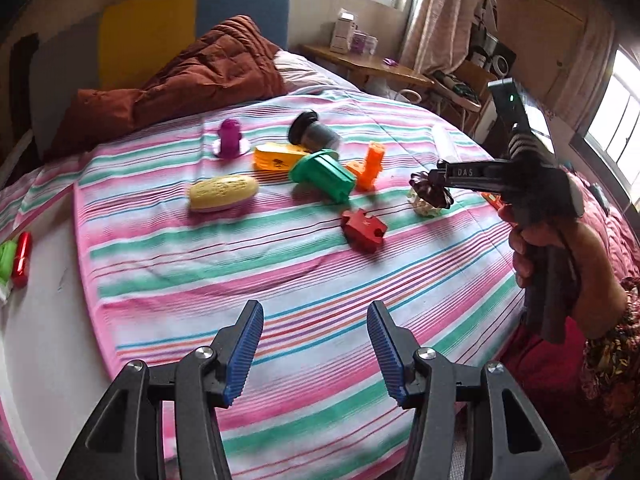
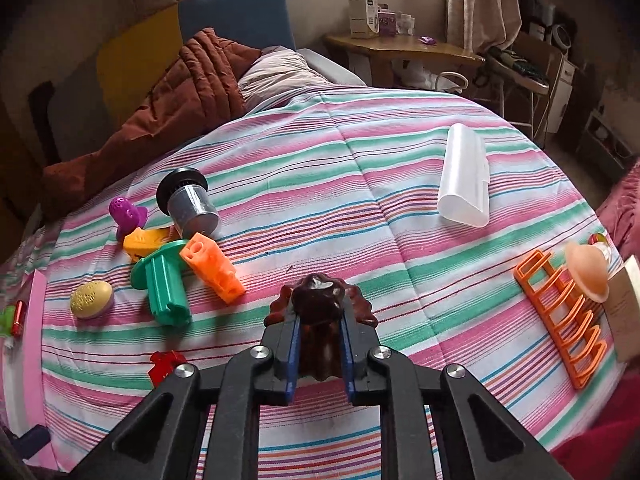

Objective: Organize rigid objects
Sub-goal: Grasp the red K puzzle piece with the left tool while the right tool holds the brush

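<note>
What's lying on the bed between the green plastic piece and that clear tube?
In the right wrist view, only the orange block sits beside the green piece; past it, bare striped bedspread runs to the clear tube.

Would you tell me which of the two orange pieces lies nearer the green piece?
The orange block, touching the green piece. The orange rack lies far to the right.

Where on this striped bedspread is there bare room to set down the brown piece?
Bare stripes lie between the orange block and the clear case, and on the near side toward the orange rack. The left end is crowded around the green piece.
</note>
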`<state>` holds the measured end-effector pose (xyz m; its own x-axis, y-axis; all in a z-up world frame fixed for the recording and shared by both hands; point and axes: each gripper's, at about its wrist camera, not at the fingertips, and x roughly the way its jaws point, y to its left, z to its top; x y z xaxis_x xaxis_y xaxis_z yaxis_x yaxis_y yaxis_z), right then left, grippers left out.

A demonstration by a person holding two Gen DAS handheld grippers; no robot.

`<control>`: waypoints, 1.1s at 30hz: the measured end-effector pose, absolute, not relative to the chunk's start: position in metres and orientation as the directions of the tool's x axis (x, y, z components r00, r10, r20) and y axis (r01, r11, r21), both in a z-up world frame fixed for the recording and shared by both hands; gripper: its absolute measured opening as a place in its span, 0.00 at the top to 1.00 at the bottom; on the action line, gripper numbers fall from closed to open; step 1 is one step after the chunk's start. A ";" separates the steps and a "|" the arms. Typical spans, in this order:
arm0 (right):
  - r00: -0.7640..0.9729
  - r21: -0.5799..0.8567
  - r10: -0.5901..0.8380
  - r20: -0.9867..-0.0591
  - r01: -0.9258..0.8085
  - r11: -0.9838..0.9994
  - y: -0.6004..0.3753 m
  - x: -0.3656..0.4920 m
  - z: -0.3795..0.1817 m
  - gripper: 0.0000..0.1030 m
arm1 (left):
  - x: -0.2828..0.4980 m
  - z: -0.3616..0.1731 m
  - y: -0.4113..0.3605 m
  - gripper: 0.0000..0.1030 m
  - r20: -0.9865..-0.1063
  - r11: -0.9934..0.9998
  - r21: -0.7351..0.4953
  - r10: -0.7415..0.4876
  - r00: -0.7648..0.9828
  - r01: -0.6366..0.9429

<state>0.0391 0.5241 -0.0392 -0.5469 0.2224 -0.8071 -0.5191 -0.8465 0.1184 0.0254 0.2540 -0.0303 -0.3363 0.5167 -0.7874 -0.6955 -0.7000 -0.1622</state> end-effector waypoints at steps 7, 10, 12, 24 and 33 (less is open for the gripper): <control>-0.550 0.191 0.177 -0.817 -0.546 -0.816 0.534 0.051 -0.035 0.91 | 0.008 -0.053 0.306 0.47 -0.820 -0.695 -0.167 0.491 -0.293 -0.699; -0.548 0.199 0.168 -0.819 -0.547 -0.813 0.537 0.051 -0.035 0.91 | -0.003 -0.062 0.325 0.47 -0.835 -0.713 -0.193 0.480 -0.269 -0.674; -0.547 0.203 0.164 -0.821 -0.549 -0.811 0.538 0.051 -0.035 0.91 | -0.010 -0.068 0.338 0.47 -0.845 -0.726 -0.218 0.474 -0.246 -0.652; -0.540 0.208 0.160 -0.827 -0.558 -0.804 0.540 0.051 -0.034 0.91 | -0.018 -0.076 0.371 0.47 -0.874 -0.740 -0.139 0.404 -0.269 -0.659; -0.541 0.227 0.143 -0.829 -0.558 -0.798 0.541 0.050 -0.034 0.91 | -0.028 -0.067 0.343 0.47 -0.852 -0.762 -0.153 0.425 -0.307 -0.630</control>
<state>0.0505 0.5407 -0.0343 -0.5412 0.1430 -0.8287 -0.5582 -0.7981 0.2268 -0.0282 0.3431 -0.0673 -0.3067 0.4250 -0.8516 -0.6297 -0.7616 -0.1533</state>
